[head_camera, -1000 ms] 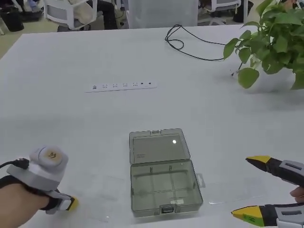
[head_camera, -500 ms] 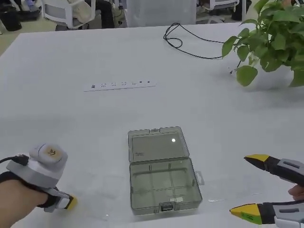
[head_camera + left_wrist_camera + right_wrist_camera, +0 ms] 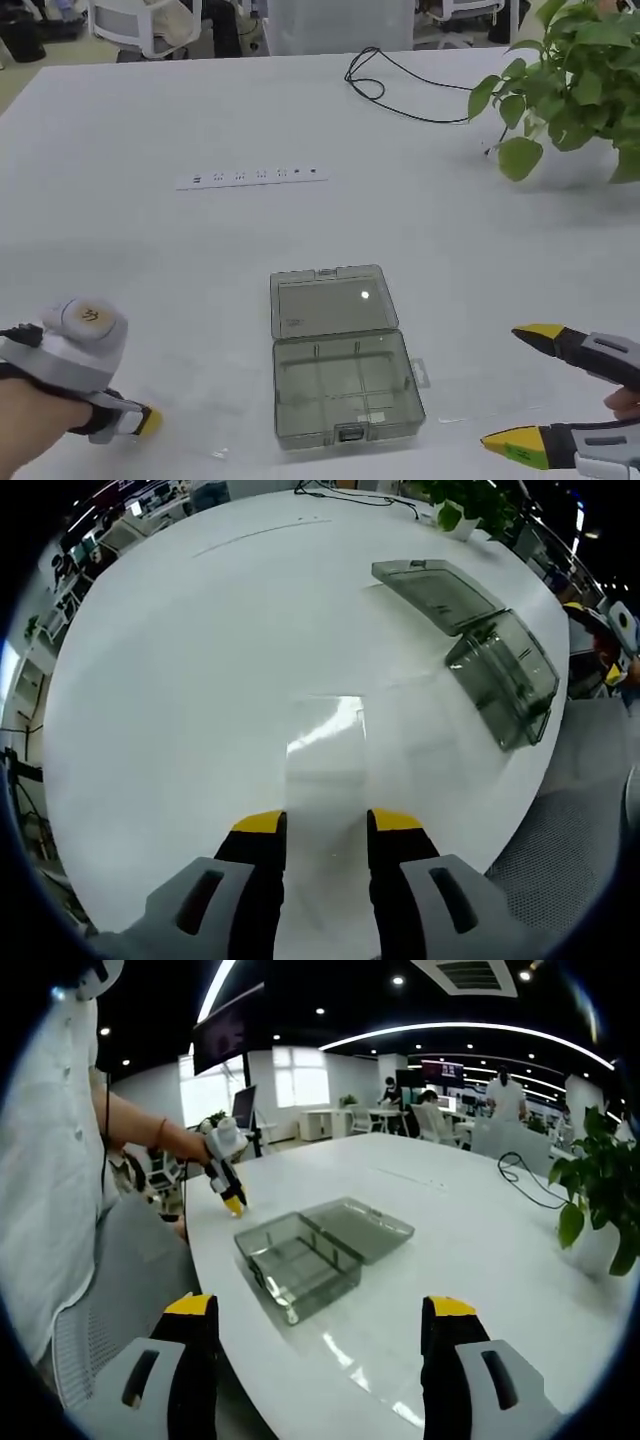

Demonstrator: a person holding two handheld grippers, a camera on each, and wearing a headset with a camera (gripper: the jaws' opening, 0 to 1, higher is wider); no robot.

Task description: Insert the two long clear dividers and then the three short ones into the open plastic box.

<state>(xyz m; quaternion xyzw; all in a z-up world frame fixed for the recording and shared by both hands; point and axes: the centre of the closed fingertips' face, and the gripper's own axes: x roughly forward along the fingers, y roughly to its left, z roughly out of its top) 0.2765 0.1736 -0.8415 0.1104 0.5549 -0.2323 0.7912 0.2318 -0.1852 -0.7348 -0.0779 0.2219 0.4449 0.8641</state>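
Note:
The open smoky-clear plastic box point(image 3: 345, 385) lies at the table's near middle with its lid point(image 3: 330, 305) flat behind it; it also appears in the left gripper view point(image 3: 505, 675) and the right gripper view point(image 3: 295, 1255). Flat clear dividers point(image 3: 325, 730) lie on the white table just ahead of my left gripper point(image 3: 327, 825), whose jaws stand a short way apart with nothing held. That gripper point(image 3: 148, 424) points down at the table left of the box. My right gripper point(image 3: 525, 392) hovers wide open and empty to the right of the box.
A white power strip point(image 3: 250, 178) lies mid-table. A black cable point(image 3: 400, 90) and a potted plant point(image 3: 570, 90) sit at the far right. Office chairs stand beyond the far edge. The near table edge runs close behind both grippers.
My left gripper has shifted slightly left and lower toward the table. The right gripper and the box stay as they were.

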